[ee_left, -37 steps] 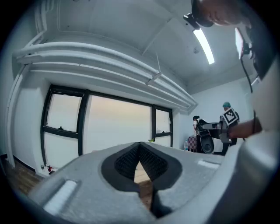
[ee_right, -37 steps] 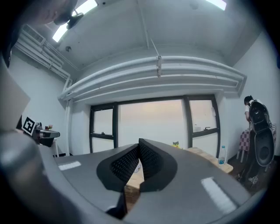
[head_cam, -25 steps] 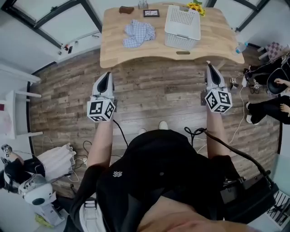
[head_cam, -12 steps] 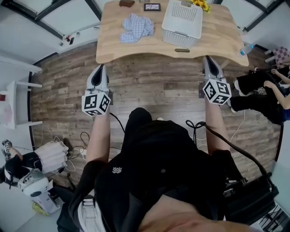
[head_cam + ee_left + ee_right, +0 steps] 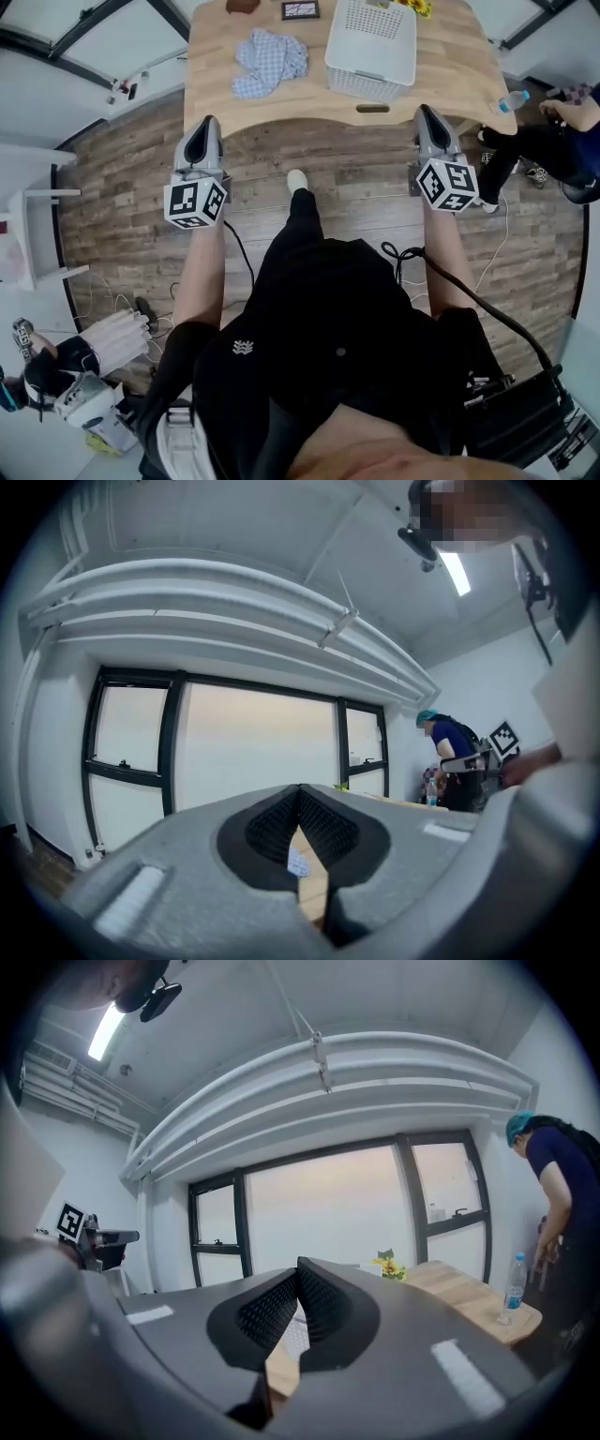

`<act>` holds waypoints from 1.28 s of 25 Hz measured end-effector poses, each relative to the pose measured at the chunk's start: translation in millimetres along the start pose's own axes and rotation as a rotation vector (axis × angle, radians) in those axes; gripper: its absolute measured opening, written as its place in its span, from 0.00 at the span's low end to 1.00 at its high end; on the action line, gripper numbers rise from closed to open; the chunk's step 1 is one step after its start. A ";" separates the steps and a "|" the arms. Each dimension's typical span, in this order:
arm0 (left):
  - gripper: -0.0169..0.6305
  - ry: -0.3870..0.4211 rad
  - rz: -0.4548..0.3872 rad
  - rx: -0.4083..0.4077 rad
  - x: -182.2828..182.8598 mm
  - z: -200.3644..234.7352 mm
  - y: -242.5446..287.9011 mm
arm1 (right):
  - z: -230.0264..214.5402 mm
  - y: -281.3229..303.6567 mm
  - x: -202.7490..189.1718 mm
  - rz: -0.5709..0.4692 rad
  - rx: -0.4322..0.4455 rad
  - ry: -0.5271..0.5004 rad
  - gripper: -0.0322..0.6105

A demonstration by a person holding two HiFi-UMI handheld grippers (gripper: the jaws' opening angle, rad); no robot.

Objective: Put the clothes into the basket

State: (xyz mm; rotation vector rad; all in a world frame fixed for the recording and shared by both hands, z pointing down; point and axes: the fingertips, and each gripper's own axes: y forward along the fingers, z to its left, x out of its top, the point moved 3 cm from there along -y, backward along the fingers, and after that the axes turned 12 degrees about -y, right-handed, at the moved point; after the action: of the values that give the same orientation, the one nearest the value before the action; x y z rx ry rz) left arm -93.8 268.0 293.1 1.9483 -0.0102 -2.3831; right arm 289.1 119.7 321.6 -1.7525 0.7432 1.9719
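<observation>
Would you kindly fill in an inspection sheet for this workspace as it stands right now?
Surface: wooden table on a plank floor.
Job's things: blue checked cloth lies crumpled on the table, left of the white basket; not yet in it.
Clutter: picture frame, yellow flowers and a small brown item along the far edge; water bottle at the right end.
Grippers: left gripper and right gripper both shut, nothing held, near the table's front edge.
Cables: black cable trails from the right arm.
Surroundings: windows behind the table; person at the right; white stool at the left.
</observation>
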 end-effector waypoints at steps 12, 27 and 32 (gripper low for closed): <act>0.02 0.009 -0.011 -0.056 18.9 92.1 131.2 | 19.0 159.6 42.9 0.019 0.006 -0.020 0.04; 0.02 -0.083 0.039 -0.040 2.6 189.3 261.1 | 128.3 392.9 57.1 0.036 0.236 -0.047 0.04; 0.02 -0.076 0.058 -0.074 -10.7 189.9 291.5 | 153.0 420.3 21.1 0.094 0.285 -0.059 0.04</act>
State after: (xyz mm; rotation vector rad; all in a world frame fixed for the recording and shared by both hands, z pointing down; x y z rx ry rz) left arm -264.6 -28.9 354.7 1.7991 0.0174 -2.3835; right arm -90.8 -113.5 364.6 -1.5102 1.0462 1.8601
